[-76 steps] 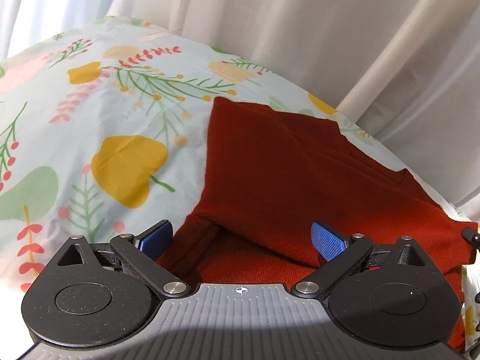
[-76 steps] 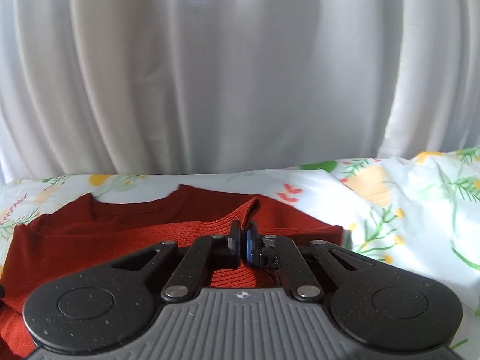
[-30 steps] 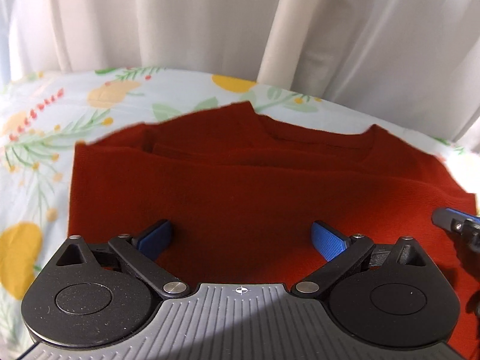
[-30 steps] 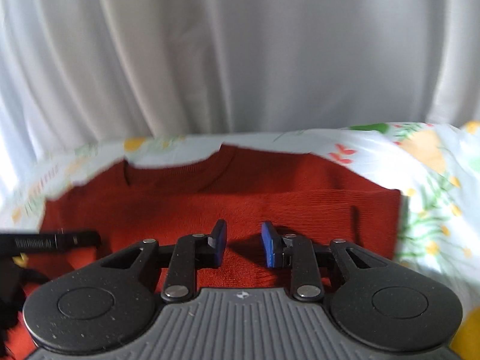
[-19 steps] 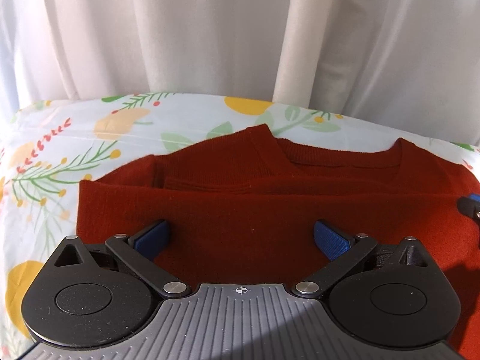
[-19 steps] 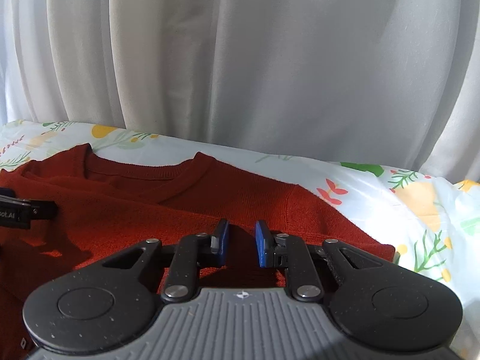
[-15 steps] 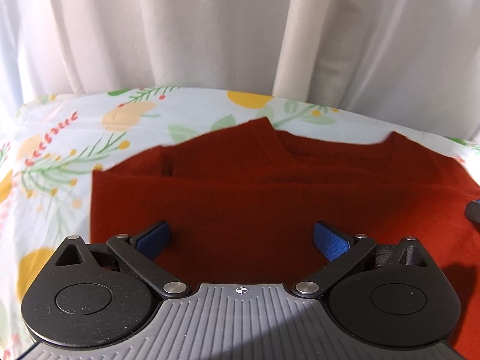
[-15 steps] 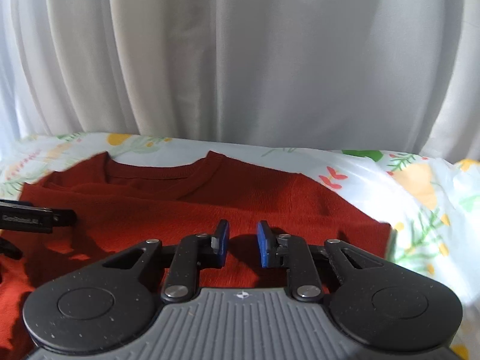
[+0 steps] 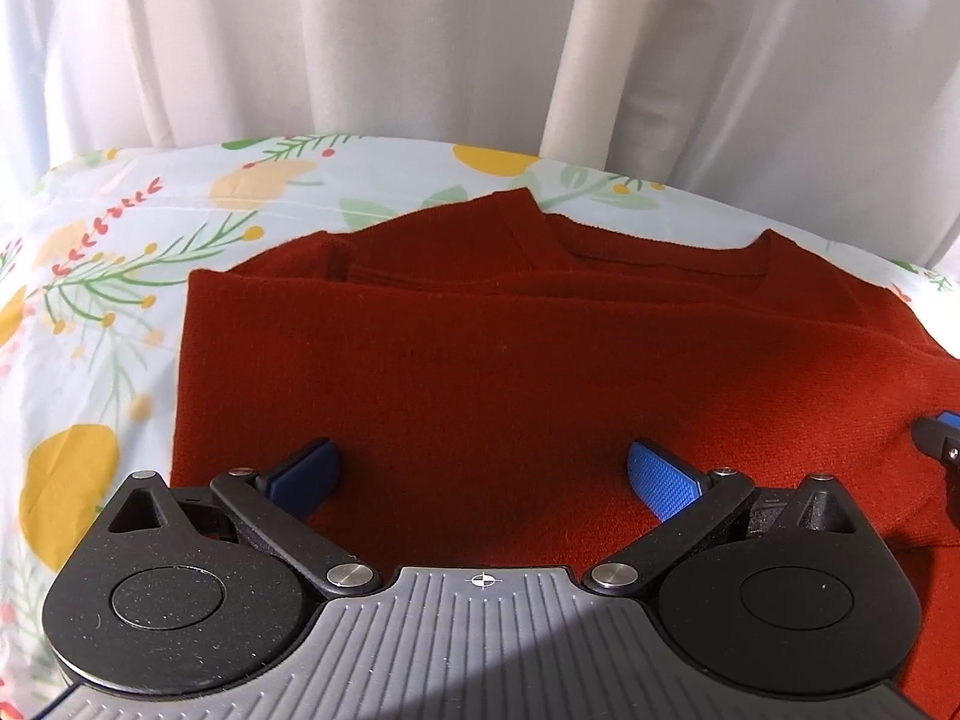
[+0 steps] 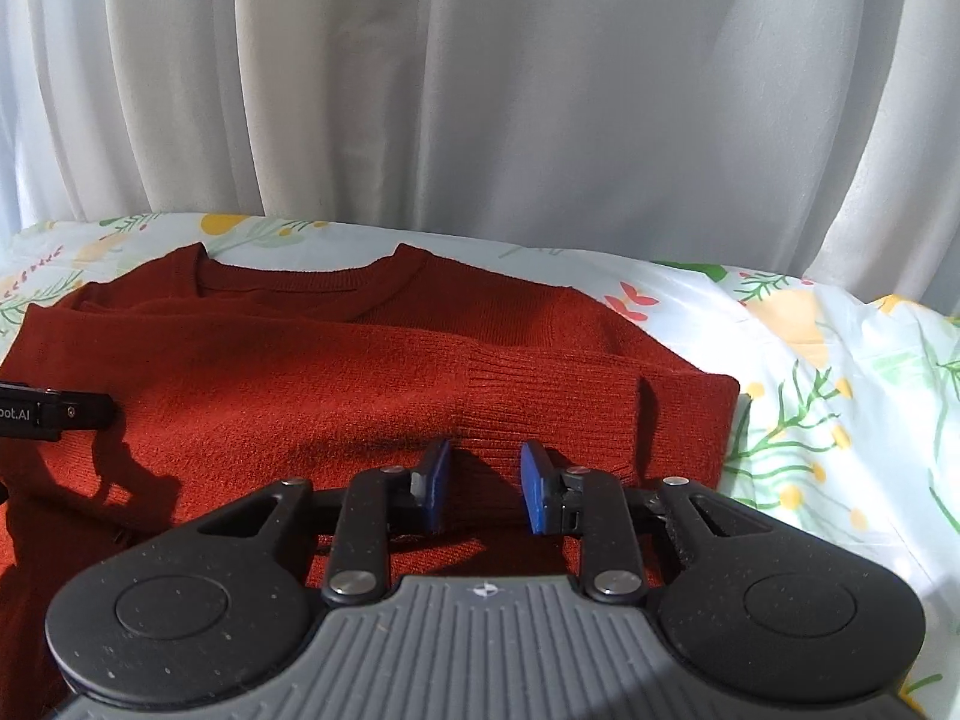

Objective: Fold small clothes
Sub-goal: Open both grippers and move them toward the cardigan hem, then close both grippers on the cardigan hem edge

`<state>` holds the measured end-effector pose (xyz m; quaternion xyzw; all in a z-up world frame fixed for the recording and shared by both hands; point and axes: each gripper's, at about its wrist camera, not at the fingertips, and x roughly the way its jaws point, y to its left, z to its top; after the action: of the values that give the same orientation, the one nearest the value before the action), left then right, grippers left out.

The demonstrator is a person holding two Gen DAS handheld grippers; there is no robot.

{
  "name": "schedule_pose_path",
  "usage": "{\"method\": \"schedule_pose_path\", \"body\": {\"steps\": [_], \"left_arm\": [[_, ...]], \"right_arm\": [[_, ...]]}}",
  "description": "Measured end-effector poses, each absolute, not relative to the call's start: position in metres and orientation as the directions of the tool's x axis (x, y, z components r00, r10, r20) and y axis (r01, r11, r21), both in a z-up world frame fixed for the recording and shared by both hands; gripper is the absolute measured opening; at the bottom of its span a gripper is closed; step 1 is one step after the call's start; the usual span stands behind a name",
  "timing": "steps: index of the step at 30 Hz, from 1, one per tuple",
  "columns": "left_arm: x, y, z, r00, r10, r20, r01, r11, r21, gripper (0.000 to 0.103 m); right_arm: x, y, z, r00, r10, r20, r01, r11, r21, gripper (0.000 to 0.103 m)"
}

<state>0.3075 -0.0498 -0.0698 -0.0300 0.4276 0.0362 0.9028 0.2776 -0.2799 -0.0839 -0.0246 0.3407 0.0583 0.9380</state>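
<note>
A rust-red knit sweater [image 9: 510, 372] lies on the floral sheet [image 9: 108, 276], neckline at the far side, both sleeves folded across its front. My left gripper [image 9: 480, 474] is wide open and empty, low over the sweater's left part. My right gripper [image 10: 483, 483] is open with a narrow gap and empty, just above the ribbed cuff [image 10: 552, 402] of the folded sleeve. The sweater fills the right wrist view [image 10: 288, 384] too. The right gripper's tip shows at the left view's right edge [image 9: 939, 438]; the left gripper's finger shows in the right wrist view [image 10: 54, 414].
White curtains [image 10: 480, 90] hang right behind the bed's far edge. The floral sheet [image 10: 840, 396] stretches to the right of the sweater and to its left.
The right gripper let go of the sleeve cuff, which now lies flat across the sweater, and its jaws opened a little. Both grippers pulled back slightly over the sweater.
</note>
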Motion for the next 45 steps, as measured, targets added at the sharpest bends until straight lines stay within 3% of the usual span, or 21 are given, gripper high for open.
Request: {"method": "schedule_pose_path", "body": {"steps": [12, 19, 23, 27, 34, 36, 38, 45], "left_arm": [[0.274, -0.041, -0.056, 0.583, 0.053, -0.811, -0.087, 0.996, 0.003, 0.103], [0.149, 0.001, -0.019, 0.639, -0.106, -0.762, -0.059, 0.981, -0.186, 0.103], [0.078, 0.024, -0.019, 0.618, -0.127, -0.776, -0.067, 0.975, -0.213, 0.103], [0.04, 0.046, -0.03, 0.589, -0.112, -0.8, -0.12, 0.967, -0.224, 0.103], [0.015, 0.063, -0.039, 0.549, -0.179, -0.816, -0.14, 0.943, -0.301, 0.102], [0.013, 0.066, -0.039, 0.542, -0.181, -0.821, -0.15, 0.94, -0.306, 0.089], [0.01, 0.07, -0.04, 0.523, -0.197, -0.829, -0.168, 0.93, -0.327, 0.085], [-0.002, 0.088, -0.037, 0.508, -0.21, -0.835, -0.209, 0.911, -0.356, 0.072]], "right_arm": [[0.218, -0.301, -0.063, 0.691, 0.21, -0.691, -0.174, 0.977, 0.122, 0.031], [0.092, -0.347, -0.039, 0.661, 0.363, -0.656, -0.255, 0.932, 0.258, 0.055], [0.032, -0.377, -0.039, 0.636, 0.282, -0.718, -0.152, 0.958, 0.241, 0.057], [0.008, -0.396, -0.057, 0.558, 0.286, -0.779, 0.005, 0.938, 0.347, 0.056], [-0.008, -0.398, -0.087, 0.485, 0.434, -0.759, 0.106, 0.832, 0.544, 0.038], [-0.008, -0.398, -0.092, 0.472, 0.465, -0.749, 0.12, 0.808, 0.577, 0.035], [-0.01, -0.4, -0.096, 0.47, 0.506, -0.723, 0.125, 0.773, 0.622, 0.025], [-0.009, -0.407, -0.107, 0.445, 0.552, -0.705, 0.18, 0.716, 0.674, 0.01]]}}
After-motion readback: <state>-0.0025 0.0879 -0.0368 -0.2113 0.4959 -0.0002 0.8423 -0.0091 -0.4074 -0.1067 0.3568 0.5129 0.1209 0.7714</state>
